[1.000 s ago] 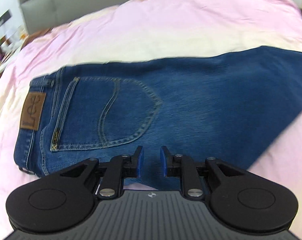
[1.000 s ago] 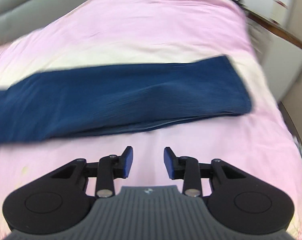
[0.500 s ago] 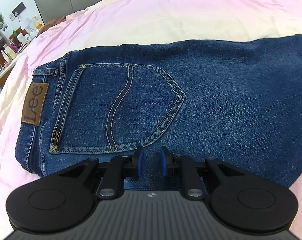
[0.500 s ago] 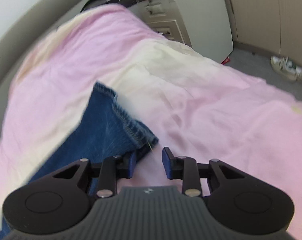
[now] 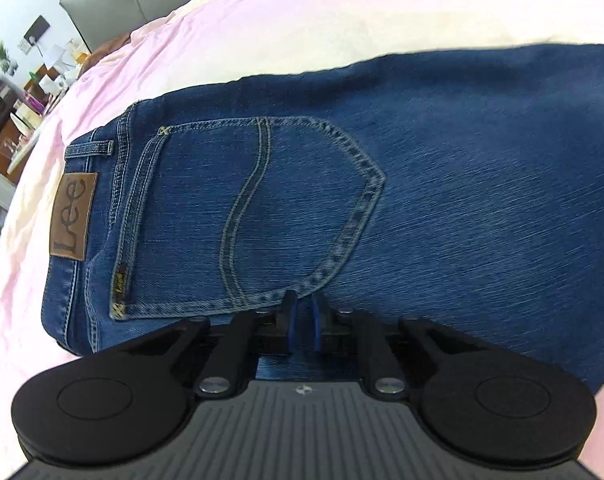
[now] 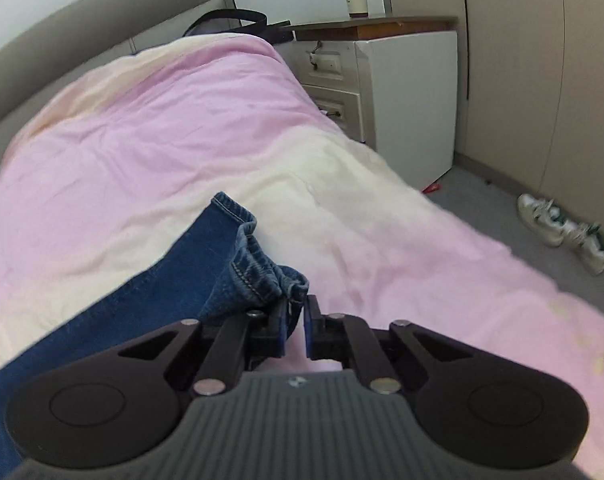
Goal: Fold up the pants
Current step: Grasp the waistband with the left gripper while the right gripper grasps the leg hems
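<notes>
- We see the jeans (image 5: 442, 200) lying flat on the pink and cream duvet (image 5: 302, 12) of the bed, already doubled leg over leg, back pocket (image 5: 261, 216) and leather patch (image 5: 73, 216) facing up. The waistband lies toward the bed's left side, and the legs run off toward its right edge.
- Our left gripper (image 5: 303, 322) sits at the near edge of the seat, just below the pocket's point. Its jaws are drawn close with only a thin gap. Denim shows behind them, but we cannot tell whether any cloth is pinched.
- Our right gripper (image 6: 294, 320) is at the leg hems (image 6: 261, 268), near the bed's right edge, by the nightstand (image 6: 402, 80). Its jaws are narrowed around the bunched hem corner, and they appear to hold it.
- We judge the denim to be heavy and fairly stiff for cloth. It should hold a crease, but it will sag and drag along the duvet if lifted by one corner.
- It is not fragile, and its coarse weave should resist slipping. The thick stitched hems and the waistband give the firmest bite.
- We would hold both layers at the hem, since the bunching there suggests the layers could part.
- The soft duvet may wrinkle or catch under the cloth, so we would lift rather than slide.
</notes>
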`<state>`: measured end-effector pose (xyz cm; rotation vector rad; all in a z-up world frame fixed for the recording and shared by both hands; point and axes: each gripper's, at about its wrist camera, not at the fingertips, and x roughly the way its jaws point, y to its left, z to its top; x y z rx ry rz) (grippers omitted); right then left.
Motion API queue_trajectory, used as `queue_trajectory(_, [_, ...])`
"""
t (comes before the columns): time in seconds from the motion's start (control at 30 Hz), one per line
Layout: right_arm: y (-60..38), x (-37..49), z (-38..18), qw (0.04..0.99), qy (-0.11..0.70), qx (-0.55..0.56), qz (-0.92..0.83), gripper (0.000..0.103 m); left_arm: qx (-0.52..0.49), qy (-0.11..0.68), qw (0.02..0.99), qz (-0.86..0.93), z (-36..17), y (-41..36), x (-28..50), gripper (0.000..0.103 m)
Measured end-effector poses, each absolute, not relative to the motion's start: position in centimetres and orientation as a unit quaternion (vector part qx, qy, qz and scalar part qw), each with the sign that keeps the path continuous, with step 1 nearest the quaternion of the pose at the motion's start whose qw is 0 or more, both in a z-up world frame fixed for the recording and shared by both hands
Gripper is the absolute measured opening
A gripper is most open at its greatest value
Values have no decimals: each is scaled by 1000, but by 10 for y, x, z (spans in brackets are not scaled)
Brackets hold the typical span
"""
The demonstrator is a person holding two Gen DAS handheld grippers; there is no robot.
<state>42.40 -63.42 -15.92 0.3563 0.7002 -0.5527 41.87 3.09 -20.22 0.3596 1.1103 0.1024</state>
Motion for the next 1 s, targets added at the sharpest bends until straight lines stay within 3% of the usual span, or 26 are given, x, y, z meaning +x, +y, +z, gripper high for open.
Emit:
queue_trajectory(0.23, [-633, 442, -194, 862, 392, 127, -294, 2, 173, 521, 834, 50, -199, 35, 418, 10])
queue_trajectory(0.37, [-646, 431, -180, 856, 393, 121, -314, 23, 145, 499, 852, 56, -186, 57, 412, 14])
queue_trajectory(0.5, [-650, 409, -150, 877, 369, 114, -286, 25, 146, 464, 870, 74, -161, 83, 409, 20])
queue_trajectory(0.6, [-643, 408, -134, 890, 357, 100, -265, 41, 132, 453, 874, 111, -146, 110, 412, 26])
queue_trajectory(0.77, [-623, 416, -136, 886, 369, 145, -241, 41, 77, 452, 881, 118, -134, 145, 407, 26])
queue_trajectory(0.83, [-612, 412, -143, 884, 373, 167, -227, 46, 70, 452, 882, 113, -136, 148, 402, 26])
queue_trajectory(0.9, [-608, 409, -152, 878, 378, 188, -224, 60, 68, 454, 883, 98, -142, 144, 398, 26])
queue_trajectory(1.0, [-613, 400, -166, 870, 366, 239, -228, 58, 62, 456, 881, 104, -148, 141, 395, 26])
